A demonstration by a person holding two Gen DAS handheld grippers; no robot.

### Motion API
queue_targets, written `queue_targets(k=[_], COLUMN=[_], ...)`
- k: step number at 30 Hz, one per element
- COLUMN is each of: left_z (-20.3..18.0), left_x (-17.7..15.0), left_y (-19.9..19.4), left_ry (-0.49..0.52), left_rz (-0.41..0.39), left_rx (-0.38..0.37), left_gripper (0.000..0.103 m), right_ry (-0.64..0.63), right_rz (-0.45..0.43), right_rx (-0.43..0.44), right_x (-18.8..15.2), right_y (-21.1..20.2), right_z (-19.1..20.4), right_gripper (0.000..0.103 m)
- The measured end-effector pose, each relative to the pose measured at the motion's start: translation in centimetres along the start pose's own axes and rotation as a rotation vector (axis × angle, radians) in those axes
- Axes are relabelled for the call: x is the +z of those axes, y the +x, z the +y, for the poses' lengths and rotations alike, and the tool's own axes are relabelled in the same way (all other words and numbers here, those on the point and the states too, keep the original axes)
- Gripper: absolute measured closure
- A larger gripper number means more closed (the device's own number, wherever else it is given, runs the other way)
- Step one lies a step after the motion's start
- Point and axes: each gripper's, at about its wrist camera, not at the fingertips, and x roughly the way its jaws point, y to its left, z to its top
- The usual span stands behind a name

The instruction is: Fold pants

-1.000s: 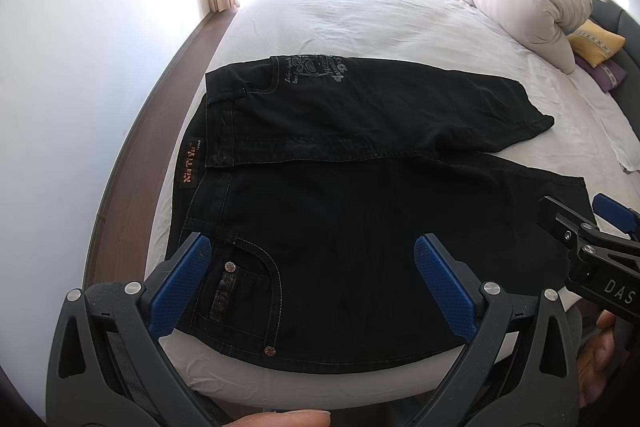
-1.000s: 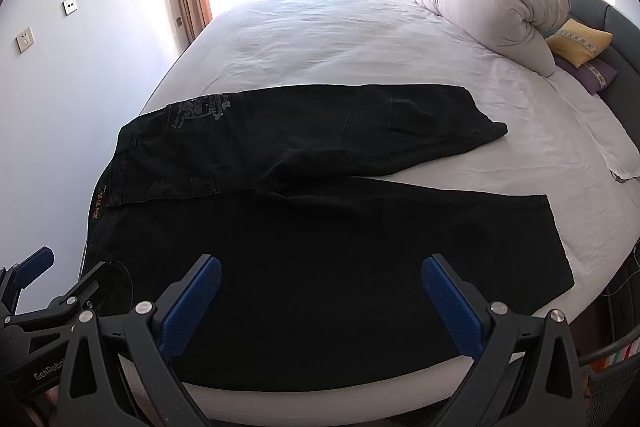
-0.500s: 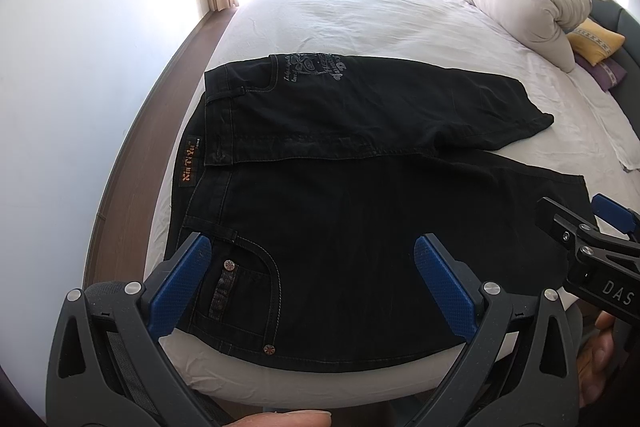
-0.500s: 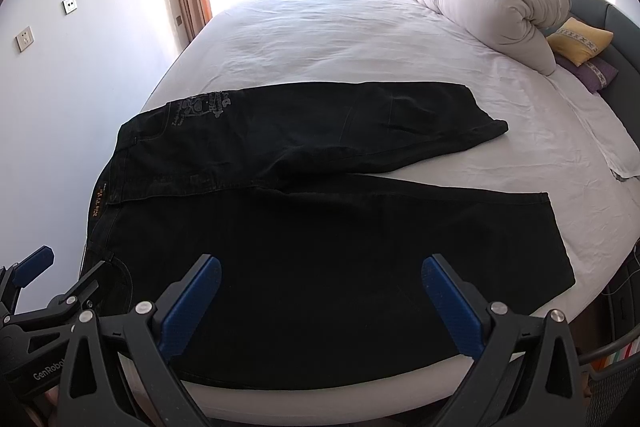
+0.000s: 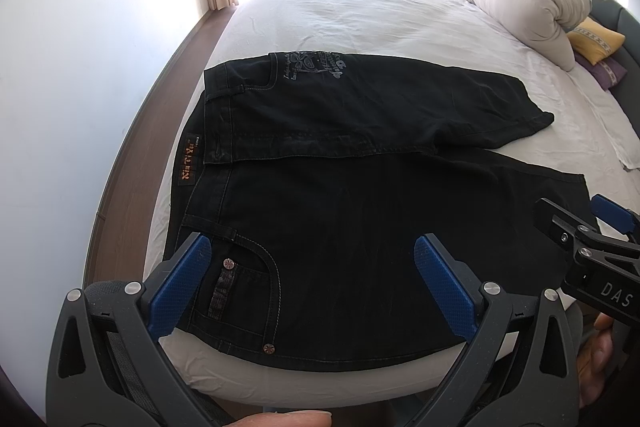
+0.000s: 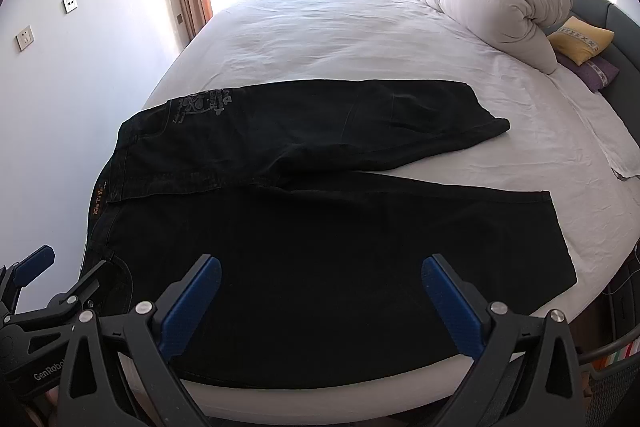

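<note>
A: One pair of pants [image 5: 360, 227], black denim, spread flat along the near edge of the bed [image 5: 360, 15]; waistband toward the bed's left edge, hems toward the right. The far leg angles off from the near one.

B: Handling?

A: Prob. heavy-ish for cloth, limp, not slippery, nothing fragile. Thick seams and waistband should give the best bite. I'd pinch the waistband w/ the left gripper [image 5: 310, 267] and the near leg's hem w/ the right gripper [image 6: 322, 291].

B: Jaws now?

A: Both spread wide, holding nothing, hovering over the near edge; left above the front pocket, right above the near leg.

B: Containers?

A: Only a mesh basket [image 6: 618, 359] past the bed's near right corner; contents can't be made out. Rolled duvet [image 6: 500, 7] and pillows [image 6: 580, 39] sit at the far right, well apart from the pants.
</note>
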Motion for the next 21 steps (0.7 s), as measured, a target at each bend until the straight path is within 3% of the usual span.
queue_targets(k=[21], left_z=[-0.19], left_x=[-0.09], left_y=[-0.22], left_ry=[0.000], left_rz=[0.003], left_rx=[0.000], left_gripper=[0.000], right_ry=[0.003], right_rz=[0.005], right_rx=[0.004], right_x=[-0.53], right_y=[0.13], right_z=[0.05], right_gripper=[0.000])
